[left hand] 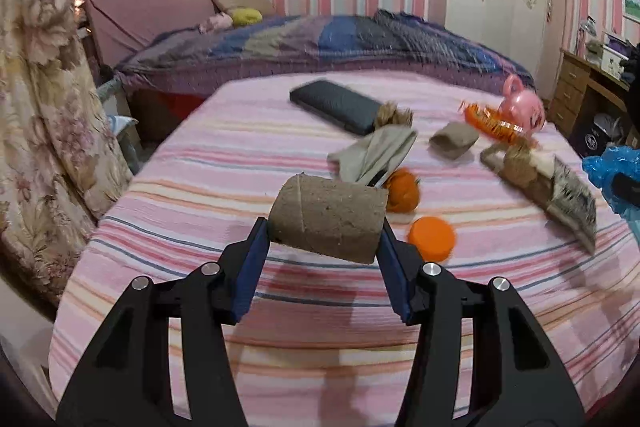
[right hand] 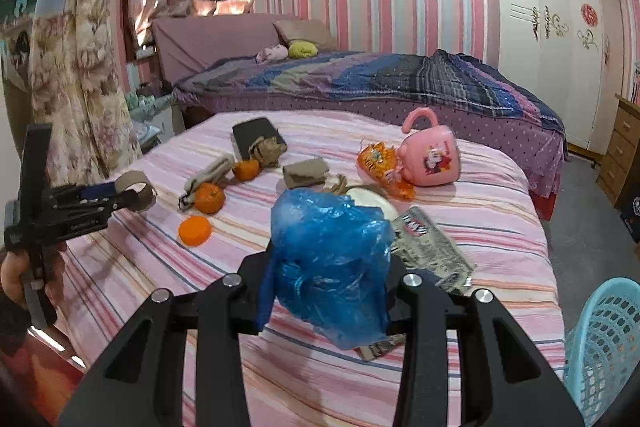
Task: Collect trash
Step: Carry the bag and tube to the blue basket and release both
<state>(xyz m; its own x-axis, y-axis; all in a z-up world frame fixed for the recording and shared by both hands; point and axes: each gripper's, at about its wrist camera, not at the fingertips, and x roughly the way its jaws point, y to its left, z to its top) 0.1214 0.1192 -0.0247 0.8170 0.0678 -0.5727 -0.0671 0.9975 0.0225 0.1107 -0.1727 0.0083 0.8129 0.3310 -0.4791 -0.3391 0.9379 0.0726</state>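
My left gripper (left hand: 326, 231) is shut on a brown cardboard tube (left hand: 328, 217) and holds it above the pink striped bed (left hand: 200, 187); it also shows in the right wrist view (right hand: 136, 193) at the left. My right gripper (right hand: 332, 267) is shut on a crumpled blue plastic bag (right hand: 332, 267), whose edge shows in the left wrist view (left hand: 612, 175). On the bed lie an orange snack wrapper (right hand: 380, 167), a silver wrapper (right hand: 432, 247), crumpled brown paper (right hand: 306, 173) and an orange lid (right hand: 195, 231).
Two tangerines (right hand: 208, 198), a black wallet (right hand: 256, 137), a pink toy cup (right hand: 432, 155) and a beige cloth (left hand: 372, 153) lie on the bed. A light blue mesh basket (right hand: 604, 343) stands at the lower right. A second bed (right hand: 360, 79) stands behind.
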